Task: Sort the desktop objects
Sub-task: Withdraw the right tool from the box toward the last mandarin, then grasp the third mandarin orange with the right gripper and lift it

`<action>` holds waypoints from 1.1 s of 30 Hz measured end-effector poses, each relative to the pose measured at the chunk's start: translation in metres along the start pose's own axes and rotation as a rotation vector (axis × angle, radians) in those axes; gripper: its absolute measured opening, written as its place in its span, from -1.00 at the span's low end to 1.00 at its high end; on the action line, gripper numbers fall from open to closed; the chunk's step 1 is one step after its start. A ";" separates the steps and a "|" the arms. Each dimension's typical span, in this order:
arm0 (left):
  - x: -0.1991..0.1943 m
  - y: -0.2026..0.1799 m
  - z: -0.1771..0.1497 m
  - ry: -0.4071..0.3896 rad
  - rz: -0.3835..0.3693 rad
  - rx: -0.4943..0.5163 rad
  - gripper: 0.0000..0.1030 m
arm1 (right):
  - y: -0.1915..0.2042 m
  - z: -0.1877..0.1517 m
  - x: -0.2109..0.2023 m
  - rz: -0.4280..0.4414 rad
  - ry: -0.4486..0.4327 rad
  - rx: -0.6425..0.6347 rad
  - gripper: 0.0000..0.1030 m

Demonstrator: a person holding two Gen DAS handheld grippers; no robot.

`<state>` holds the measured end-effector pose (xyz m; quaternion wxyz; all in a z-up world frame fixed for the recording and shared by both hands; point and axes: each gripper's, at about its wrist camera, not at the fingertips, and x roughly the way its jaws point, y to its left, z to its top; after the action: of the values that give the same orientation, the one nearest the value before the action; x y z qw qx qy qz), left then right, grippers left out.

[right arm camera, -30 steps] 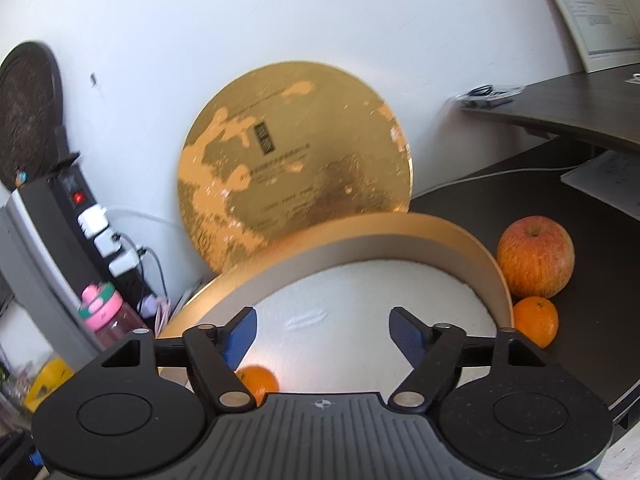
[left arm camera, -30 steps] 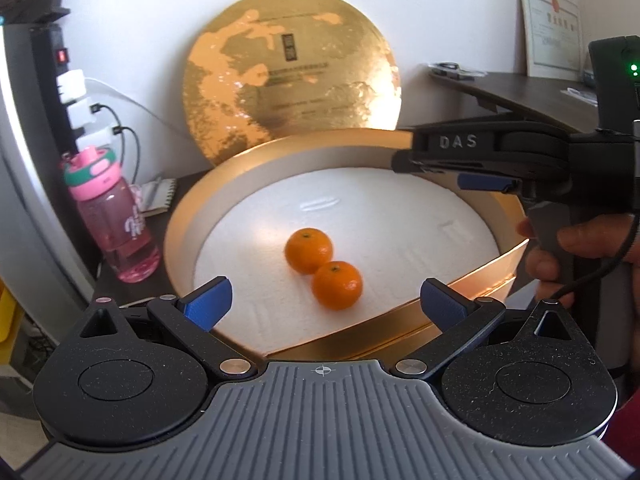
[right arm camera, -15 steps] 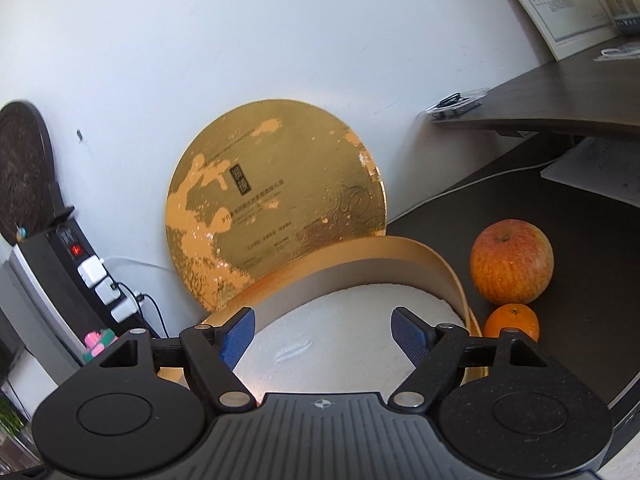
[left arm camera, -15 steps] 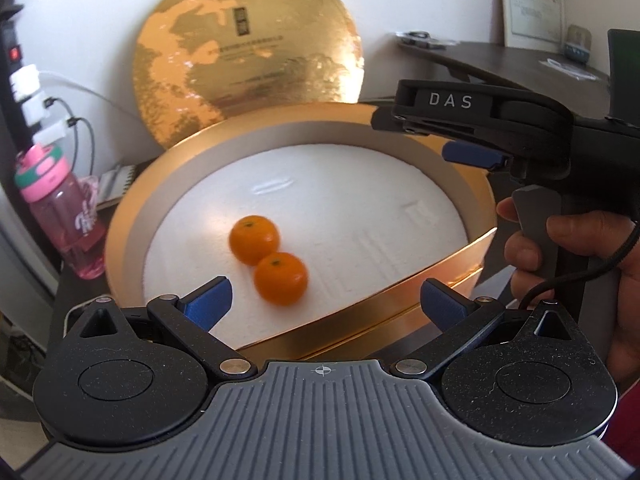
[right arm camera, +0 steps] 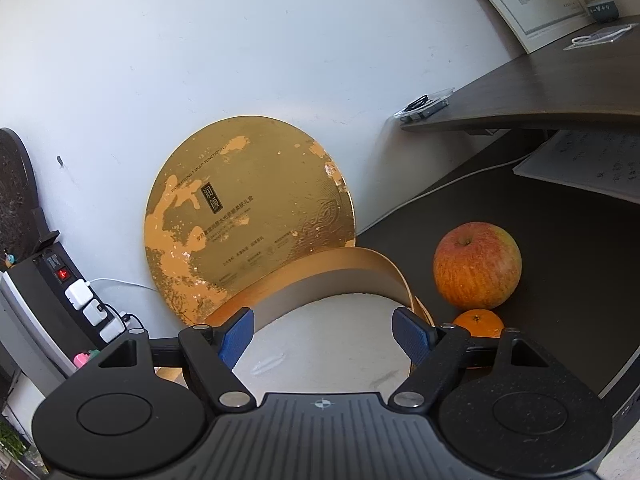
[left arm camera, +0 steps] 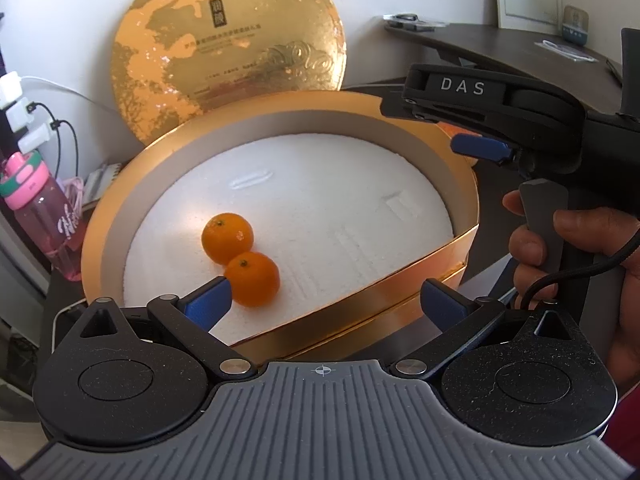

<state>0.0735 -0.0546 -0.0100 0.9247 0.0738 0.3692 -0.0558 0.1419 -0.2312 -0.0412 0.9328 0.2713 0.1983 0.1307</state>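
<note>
Left wrist view: round gold box (left arm camera: 404,286) with white foam floor, tilted slightly toward the camera on the dark counter (right arm camera: 560,248), holding two mandarins (left arm camera: 227,237) that touch each other near its left-centre. Left tool (left arm camera: 326,302) hangs over the near rim, jaws spread wide and empty; its left pad lies just beside the nearer mandarin (left arm camera: 252,278), whether touching cannot be told. Right tool (right arm camera: 322,336), gripped by a hand (left arm camera: 576,264), reaches across the far right rim, jaws likewise apart with nothing between them.

Right wrist view: one apple (right arm camera: 477,265) and one further mandarin (right arm camera: 478,322) rest on the counter just outside the box's right wall, the mandarin nearer the camera and almost against the apple. Gold lid (right arm camera: 250,216) leans upright on the wall behind.

Handling, as judged: mandarins are light, round and soft-skinned, likely to roll on foam and to bruise under hard squeeze; grasp across the widest girth with gentle closure. Apple is heavier, firm and smooth, wide for these jaws; take it at the equator.

Count: mandarins three (two boxed, one out); apple one; box one; lid one
</note>
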 end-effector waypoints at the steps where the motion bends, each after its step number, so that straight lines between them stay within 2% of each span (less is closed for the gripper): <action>1: 0.000 0.002 -0.001 -0.002 0.002 -0.004 0.99 | 0.000 0.001 -0.001 -0.008 -0.006 -0.006 0.51; 5: -0.002 0.008 -0.005 -0.022 0.020 -0.012 0.99 | -0.001 0.010 -0.008 -0.048 -0.047 -0.047 0.48; 8: -0.004 0.015 -0.006 -0.035 0.017 -0.032 0.99 | -0.009 0.021 -0.015 -0.119 -0.068 -0.081 0.44; 10: -0.005 0.019 -0.007 -0.041 0.004 -0.043 0.99 | -0.021 0.029 -0.018 -0.178 -0.061 -0.074 0.30; 15: -0.010 0.028 -0.011 -0.067 -0.024 -0.053 0.99 | -0.048 0.038 -0.014 -0.271 0.027 -0.063 0.15; 23: -0.013 0.041 -0.017 -0.082 -0.052 -0.067 0.99 | -0.073 0.023 0.021 -0.207 0.203 0.042 0.06; 33: -0.009 0.044 -0.019 -0.078 -0.059 -0.074 0.99 | -0.095 0.018 0.041 -0.162 0.258 0.164 -0.03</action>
<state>0.0613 -0.0080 -0.0137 0.9385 0.0265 0.3367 -0.0721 0.1988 -0.3031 -0.0925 0.8819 0.3105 0.3474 0.0724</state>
